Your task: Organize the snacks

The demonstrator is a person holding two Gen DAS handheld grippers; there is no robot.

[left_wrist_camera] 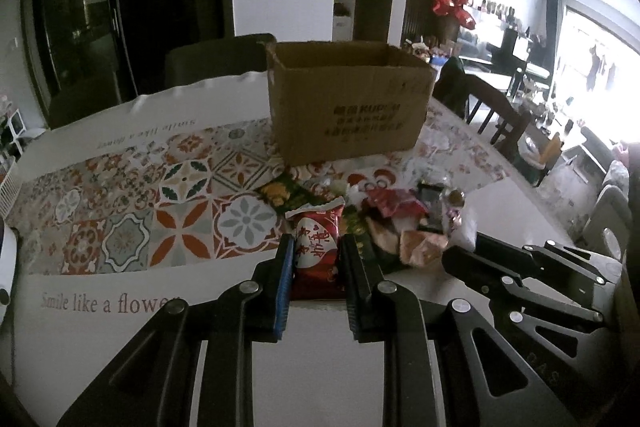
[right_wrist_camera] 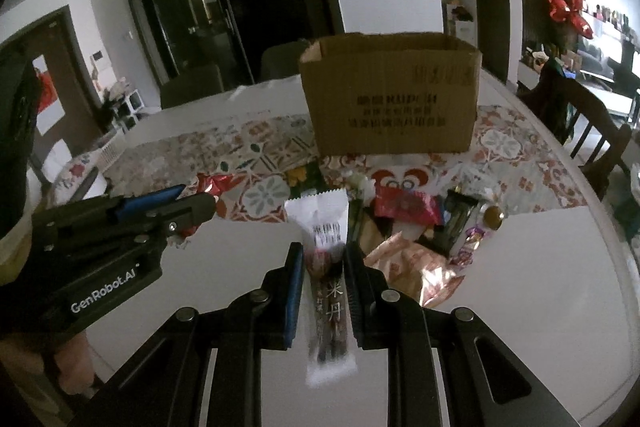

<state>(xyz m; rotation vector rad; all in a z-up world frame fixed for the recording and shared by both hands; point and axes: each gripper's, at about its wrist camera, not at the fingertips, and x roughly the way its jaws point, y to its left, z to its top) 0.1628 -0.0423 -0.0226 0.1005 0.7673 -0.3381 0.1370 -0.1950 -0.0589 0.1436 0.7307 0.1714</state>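
My left gripper (left_wrist_camera: 318,247) is shut on a red snack packet (left_wrist_camera: 318,247) with white characters, held just above the table. My right gripper (right_wrist_camera: 324,257) is shut on a long white and dark snack packet (right_wrist_camera: 326,267). An open brown cardboard box (left_wrist_camera: 348,103) stands upright on the patterned runner behind the snacks; it also shows in the right wrist view (right_wrist_camera: 392,99). A pile of loose snacks (left_wrist_camera: 400,219) lies in front of the box, including a pink packet (right_wrist_camera: 416,267) and a red packet (right_wrist_camera: 404,207). The left gripper appears in the right wrist view (right_wrist_camera: 192,211), the right gripper in the left wrist view (left_wrist_camera: 464,259).
The white table (left_wrist_camera: 100,291) carries a tiled-pattern runner (left_wrist_camera: 160,195) with printed words. Dark chairs (left_wrist_camera: 224,59) stand behind the table and a wooden chair (right_wrist_camera: 592,131) at the right. A dark cabinet and doorway lie beyond.
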